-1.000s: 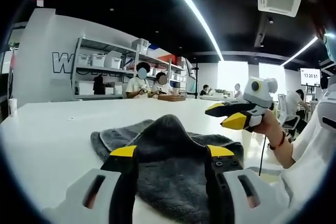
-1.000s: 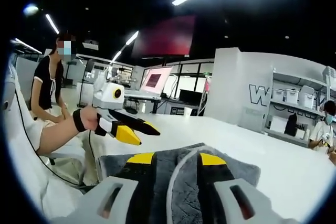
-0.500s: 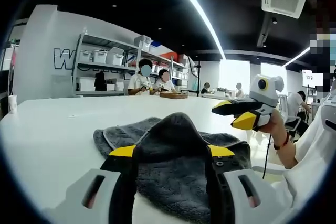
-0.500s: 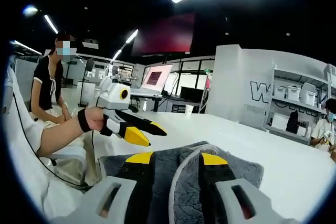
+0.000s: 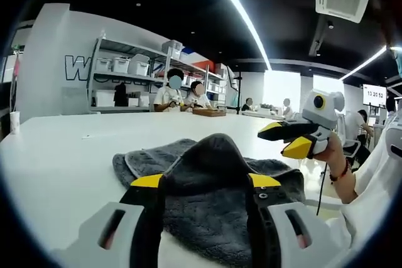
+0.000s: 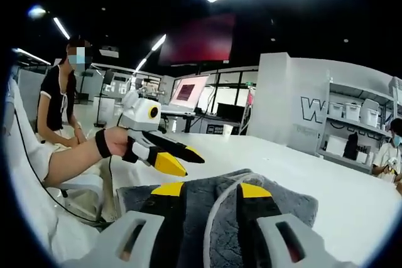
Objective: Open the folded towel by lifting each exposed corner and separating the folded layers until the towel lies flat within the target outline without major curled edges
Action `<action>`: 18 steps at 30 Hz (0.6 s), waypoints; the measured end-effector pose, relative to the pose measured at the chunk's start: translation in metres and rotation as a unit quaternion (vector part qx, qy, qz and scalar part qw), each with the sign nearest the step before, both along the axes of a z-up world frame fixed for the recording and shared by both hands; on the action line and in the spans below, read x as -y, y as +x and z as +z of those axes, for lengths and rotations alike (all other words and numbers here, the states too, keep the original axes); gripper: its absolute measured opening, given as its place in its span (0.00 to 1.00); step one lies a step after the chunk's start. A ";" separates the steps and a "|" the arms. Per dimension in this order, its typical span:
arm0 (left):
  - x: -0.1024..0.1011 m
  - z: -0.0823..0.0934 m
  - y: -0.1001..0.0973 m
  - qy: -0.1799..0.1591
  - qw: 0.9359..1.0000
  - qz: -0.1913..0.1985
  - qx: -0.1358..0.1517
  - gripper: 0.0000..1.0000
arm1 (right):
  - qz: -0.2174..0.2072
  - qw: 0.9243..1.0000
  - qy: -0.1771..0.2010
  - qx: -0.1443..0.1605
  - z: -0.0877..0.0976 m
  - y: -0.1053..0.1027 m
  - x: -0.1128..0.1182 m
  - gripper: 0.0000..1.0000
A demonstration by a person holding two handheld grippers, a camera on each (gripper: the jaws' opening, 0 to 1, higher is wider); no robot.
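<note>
Towel (image 5: 207,199) — dark grey, lying on white table (image 5: 56,155) at lower centre of left gripper view, one fold raised into a hump between the yellow-tipped jaws of left gripper (image 5: 206,181). Jaws set apart on either side of the hump; grip on the cloth not confirmable, so open or closed cannot be told. Right gripper (image 5: 289,139) noted at right of that view, held in a hand (image 5: 328,153) above the towel's far edge, its two yellow tips close together with nothing between them. In right gripper view, towel (image 6: 289,208) at lower centre, pale-edged fold rising between the jaws of right gripper (image 6: 210,190). Left gripper (image 6: 182,158) at left centre, above the towel's near corner — tips nearly together. Shelving with bins (image 5: 119,67) at upper left of left gripper view.
</note>
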State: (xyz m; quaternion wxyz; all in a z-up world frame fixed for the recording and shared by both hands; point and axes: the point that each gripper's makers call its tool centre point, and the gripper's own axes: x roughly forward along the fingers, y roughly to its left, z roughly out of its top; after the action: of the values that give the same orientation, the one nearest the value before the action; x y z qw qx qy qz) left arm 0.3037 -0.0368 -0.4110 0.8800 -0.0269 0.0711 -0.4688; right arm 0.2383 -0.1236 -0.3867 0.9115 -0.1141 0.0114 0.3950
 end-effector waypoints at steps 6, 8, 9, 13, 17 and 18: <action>0.002 0.001 0.002 0.002 1.000 -0.001 0.000 0.51 | -0.006 1.000 0.002 -0.002 0.001 0.005 0.003 0.26; 0.003 0.001 0.005 0.005 1.000 0.001 -0.001 0.50 | -0.003 1.000 0.011 -0.006 0.002 0.005 0.002 0.25; 0.003 0.000 0.005 0.007 1.000 0.002 -0.002 0.50 | -0.001 1.000 0.014 -0.006 0.003 0.004 0.001 0.25; 0.006 0.003 0.007 0.015 1.000 0.000 0.001 0.51 | -0.007 1.000 0.011 -0.005 0.003 0.005 0.002 0.25; 0.007 0.006 0.009 0.011 1.000 0.004 0.003 0.49 | -0.009 1.000 0.011 -0.006 0.004 0.006 0.001 0.26; 0.007 0.007 0.010 0.012 1.000 0.007 0.003 0.49 | -0.011 1.000 0.010 -0.007 0.005 0.008 0.000 0.26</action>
State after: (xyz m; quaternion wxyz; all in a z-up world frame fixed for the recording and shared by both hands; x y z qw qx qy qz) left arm 0.3138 -0.0443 -0.4044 0.8839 -0.0153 0.0734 -0.4616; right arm 0.2461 -0.1239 -0.3820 0.9169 -0.1022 0.0151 0.3854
